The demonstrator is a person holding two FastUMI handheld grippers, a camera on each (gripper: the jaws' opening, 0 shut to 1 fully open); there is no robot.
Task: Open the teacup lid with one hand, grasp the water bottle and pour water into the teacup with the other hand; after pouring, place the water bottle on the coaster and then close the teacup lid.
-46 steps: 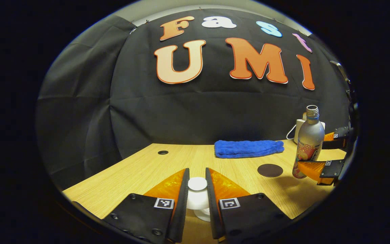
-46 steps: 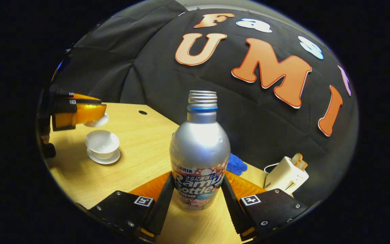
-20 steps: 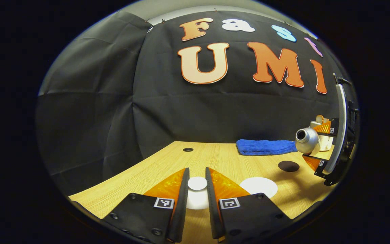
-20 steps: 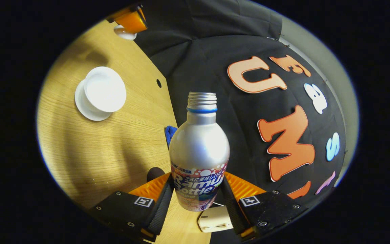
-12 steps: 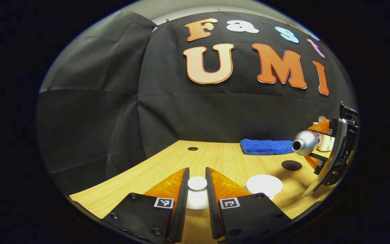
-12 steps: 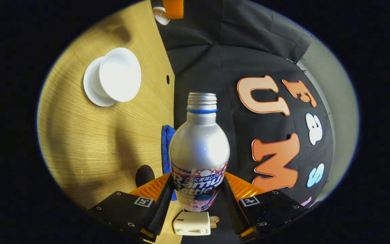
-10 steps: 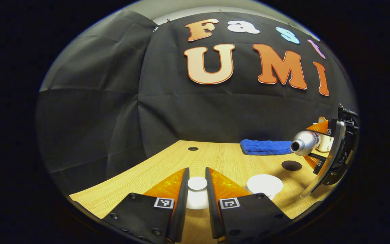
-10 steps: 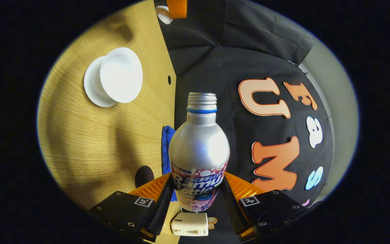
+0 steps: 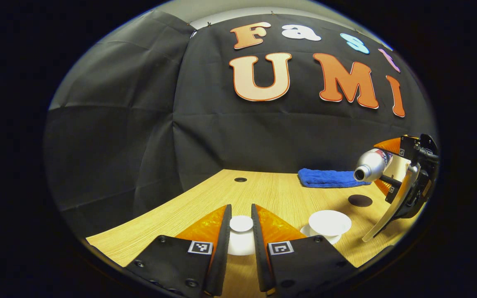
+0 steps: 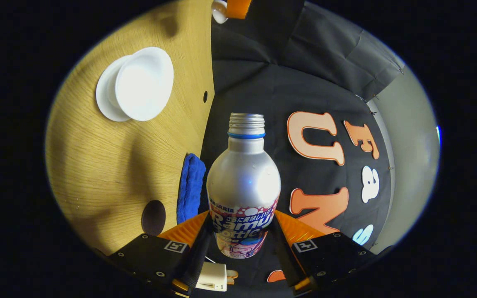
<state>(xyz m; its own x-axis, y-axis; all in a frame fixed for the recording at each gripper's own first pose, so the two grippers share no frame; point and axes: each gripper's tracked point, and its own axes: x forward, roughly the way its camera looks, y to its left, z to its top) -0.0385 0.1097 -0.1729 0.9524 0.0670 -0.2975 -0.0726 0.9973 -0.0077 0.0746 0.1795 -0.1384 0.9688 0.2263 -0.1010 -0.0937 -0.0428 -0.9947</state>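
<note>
pouring step in hand, judged from the tilt. left gripper view, left to right: left gripper at bottom centre, fingers pinched on the knob of the teacup lid, lid held off the cup. right of it, open teacup on its saucer, lower right. coaster beyond, blue cloth behind at the table's far edge. far right: water bottle lying near horizontal, mouth aimed left, above and right of the cup, not yet over it.

right gripper view: teacup upper left, bottle centre, clamped at its label by right gripper.

next, by judgement: shift mouth over the cup, tip further. bare table left of cup leaves room; lid hand close by, spill risk at cup rim.
</note>
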